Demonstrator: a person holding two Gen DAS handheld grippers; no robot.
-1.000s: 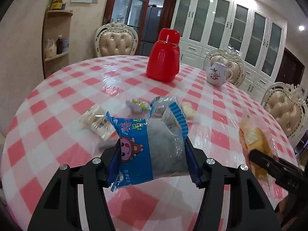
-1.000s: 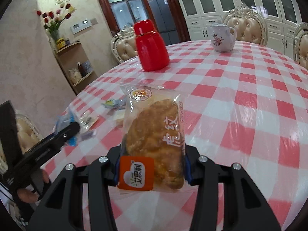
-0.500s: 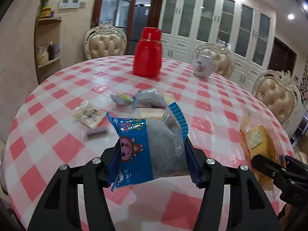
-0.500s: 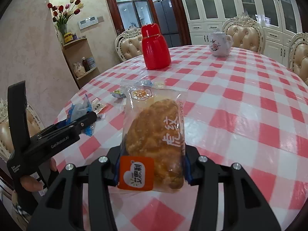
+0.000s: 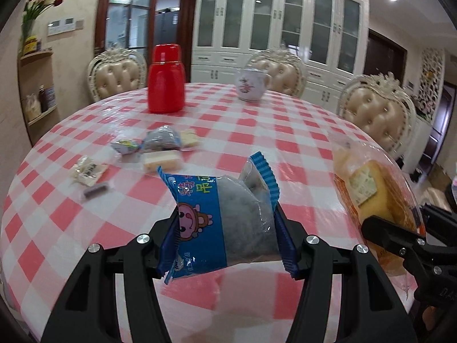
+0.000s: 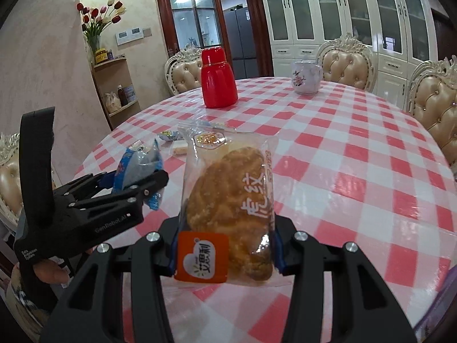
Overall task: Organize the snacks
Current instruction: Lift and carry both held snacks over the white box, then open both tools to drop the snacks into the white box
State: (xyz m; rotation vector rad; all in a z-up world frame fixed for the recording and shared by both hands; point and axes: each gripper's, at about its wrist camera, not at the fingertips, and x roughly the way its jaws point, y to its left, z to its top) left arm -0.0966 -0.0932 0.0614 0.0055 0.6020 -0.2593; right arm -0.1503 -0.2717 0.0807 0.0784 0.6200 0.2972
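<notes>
The left gripper (image 5: 227, 228) pinches a blue-printed snack packet (image 5: 225, 217) with a dark grey filling, its fingers (image 5: 285, 237) pressed against the wrapper's two sides and the packet held clear above the surface (image 5: 285, 131); the right gripper (image 6: 225, 237) pinches a clear packet of golden-brown pastry (image 6: 231, 208) with an orange label at its near end, likewise lifted off the round surface with its red-and-white checked cloth; each gripper shows at the edge of the other's view, the left one with a hand (image 6: 52, 271) under it, the two well apart.

Farther in on the cloth lies a loose cluster of snacks: a small grey packet (image 5: 162, 140), a green-and-yellow wrapped sweet (image 5: 125, 146) touching its left end, a pale yellow bar (image 5: 161, 163) just in front and another pale piece (image 5: 189, 137) at the right end; a white-wrapped snack (image 5: 88, 170) and a small dark stick-shaped packet (image 5: 95, 190) lie apart to the left; nothing stands between the held packets and this cluster.

Beyond, a red thermos (image 5: 166, 78) stands upright, and a white flowered teapot (image 5: 251, 84) stands to its right near the far edge; cream tufted chairs (image 5: 377, 111) ring the surface, white glass-fronted cabinets (image 5: 274, 17) fill the back wall, and a corner shelf (image 6: 114, 88) carries jars below a vase of tulips (image 6: 97, 23).
</notes>
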